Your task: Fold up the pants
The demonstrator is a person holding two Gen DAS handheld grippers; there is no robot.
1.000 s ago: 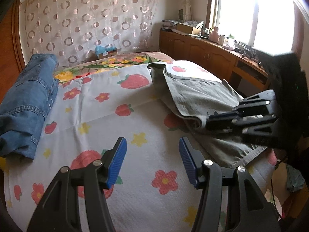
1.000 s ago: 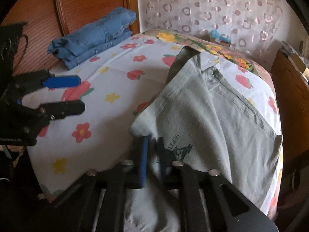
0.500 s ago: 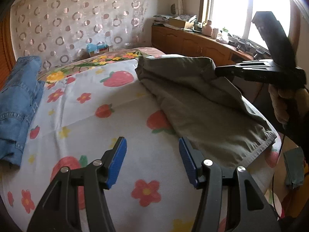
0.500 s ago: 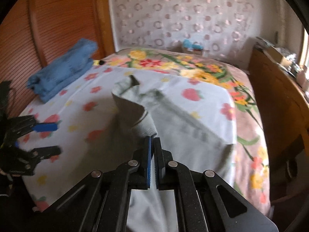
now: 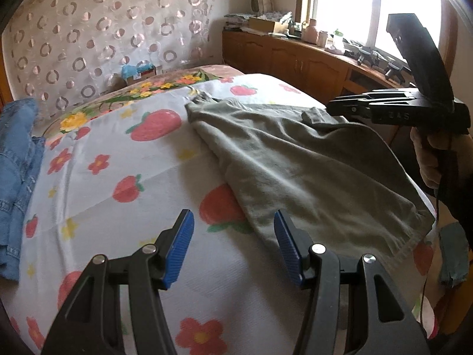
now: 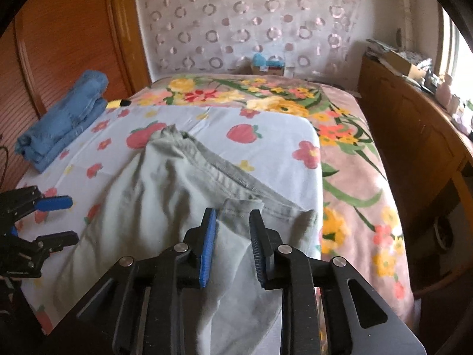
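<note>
A bed (image 6: 348, 177) is shown, covered near the viewer by a white sheet (image 5: 124, 159) printed with strawberries and flowers and, farther back, by a pink floral blanket (image 6: 340, 148). At the far left a wooden panelled wall (image 6: 68, 35) is seen; behind the bed a curtain (image 6: 266, 17) patterned with rings is hung; along the right a wooden cabinet (image 6: 414, 136) runs beneath a bright window (image 5: 348, 6).

One stack of folded blue jeans (image 6: 65, 118) is laid at the left edge of the bed. One pair of grey-green pants (image 5: 295, 171) is spread on the sheet right of centre, its hem at the near right edge of the bed. One small blue-topped box (image 6: 266, 65) is set at the far end by the curtain.

Two grippers are counted. The left gripper (image 5: 233, 245) is held above the sheet, just left of the pants, its jaws about half apart and empty. The right gripper (image 6: 232, 242) has just been opening; its pads are parted slightly over a raised fold of the pants, which is no longer pinched. One hand (image 5: 428, 159) is seen on its handle.
</note>
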